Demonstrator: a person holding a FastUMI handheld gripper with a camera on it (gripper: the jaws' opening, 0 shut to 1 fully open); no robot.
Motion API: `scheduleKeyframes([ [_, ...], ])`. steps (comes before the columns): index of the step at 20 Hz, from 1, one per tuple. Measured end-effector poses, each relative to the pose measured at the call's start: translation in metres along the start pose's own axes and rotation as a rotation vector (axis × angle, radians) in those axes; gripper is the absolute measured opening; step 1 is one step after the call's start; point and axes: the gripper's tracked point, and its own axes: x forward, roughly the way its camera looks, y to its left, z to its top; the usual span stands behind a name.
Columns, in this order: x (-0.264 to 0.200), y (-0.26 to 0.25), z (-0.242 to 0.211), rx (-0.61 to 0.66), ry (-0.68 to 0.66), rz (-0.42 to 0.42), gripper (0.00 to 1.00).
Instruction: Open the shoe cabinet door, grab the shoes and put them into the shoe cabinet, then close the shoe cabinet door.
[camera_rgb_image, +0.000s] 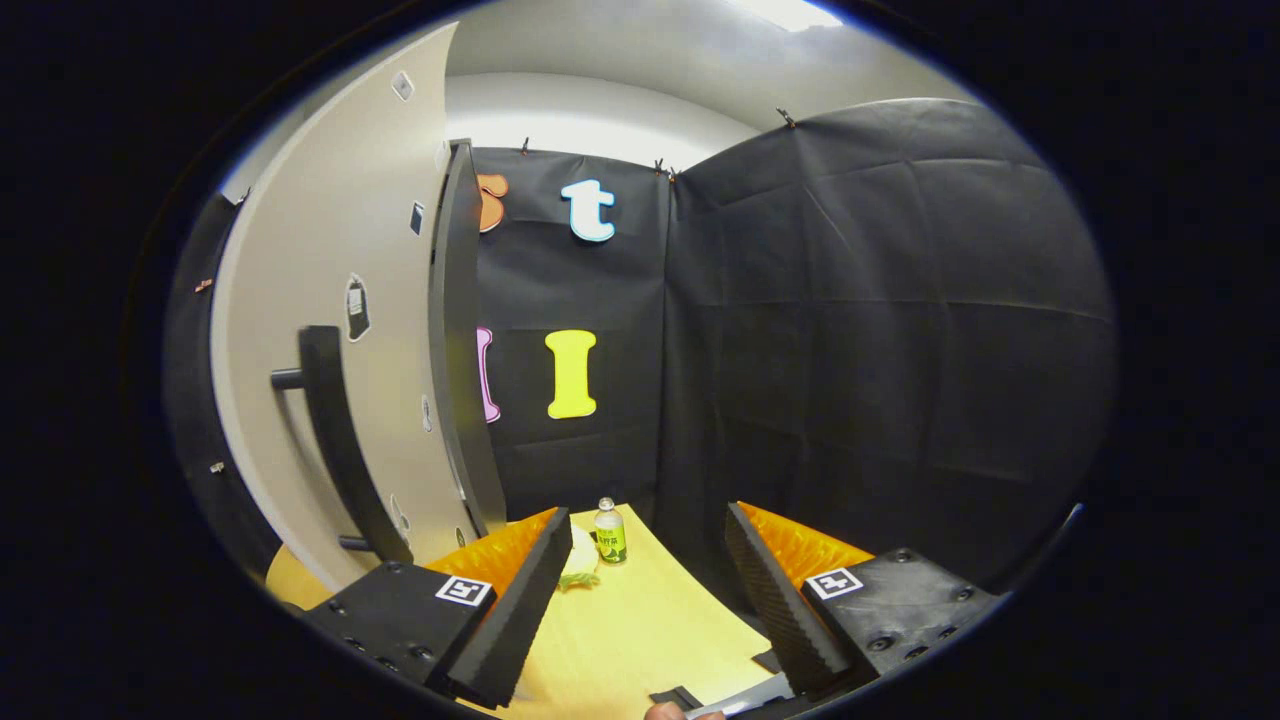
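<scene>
Cabinet door (330, 330): pale, closed, standing left of the fingers, its dark bar handle (340, 450) upright and near the left finger.
Cabinet edge (462, 340): dark strip beside the door, rising ahead of the left finger.
Table (640, 620): light wood, bare between the fingers; its far corner meets the black cloth wall.
Bottle (609, 532): small, upright, beyond the fingers near that corner.
Green-white item (580, 568): beside the bottle, partly hidden by the left finger.
Shoes: cannot tell where.
Claw (650, 600): spread wide, holding nothing, touching nothing.
</scene>
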Motion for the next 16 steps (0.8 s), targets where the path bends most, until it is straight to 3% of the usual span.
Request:
scheduleKeyframes([
  [5, 0.019, 0.035, 0.001, 0.001, 0.012, 0.071, 0.98],
  [13, 0.014, 0.045, 0.001, -0.003, 0.010, 0.034, 0.96],
  [16, 0.006, 0.067, -0.003, -0.005, 0.013, 0.057, 0.96],
])
